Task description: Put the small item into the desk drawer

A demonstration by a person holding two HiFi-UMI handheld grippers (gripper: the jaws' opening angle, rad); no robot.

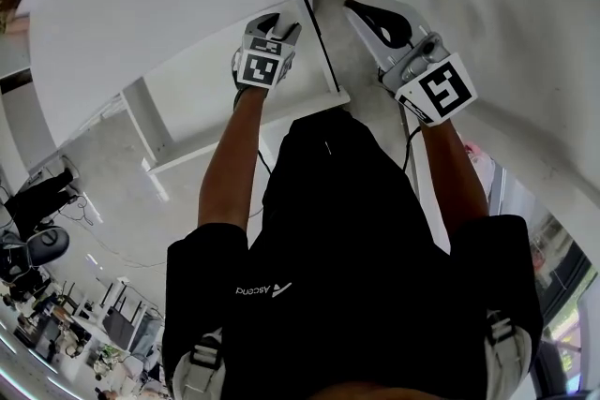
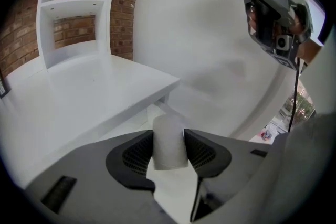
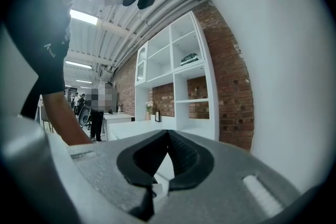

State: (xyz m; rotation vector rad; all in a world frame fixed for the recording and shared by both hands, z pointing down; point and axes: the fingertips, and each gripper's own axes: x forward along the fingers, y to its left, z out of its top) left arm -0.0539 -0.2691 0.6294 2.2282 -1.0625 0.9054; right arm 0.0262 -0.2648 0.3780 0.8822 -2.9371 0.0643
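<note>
"Left gripper view: what does the left hand-held gripper [image 2: 169, 148] hold?"
"One small white cylinder [image 2: 169, 136], upright, clamped between both pads, in the air near the corner of the white counter [image 2: 79, 107]."
"And the right hand-held gripper [image 3: 167, 136]?"
"Jaws closed together, nothing between them; it points at white shelves [image 3: 178, 76] against a brick wall [image 3: 231, 86]"

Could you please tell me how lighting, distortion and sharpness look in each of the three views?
Head view: even, soft light; fisheye bends the edges of the white desk. Left gripper view: black corners, sharp; the white roll in the left claw barely stands out against the pale surroundings. Right gripper view: ceiling lamps glare; shelving bows.
</note>
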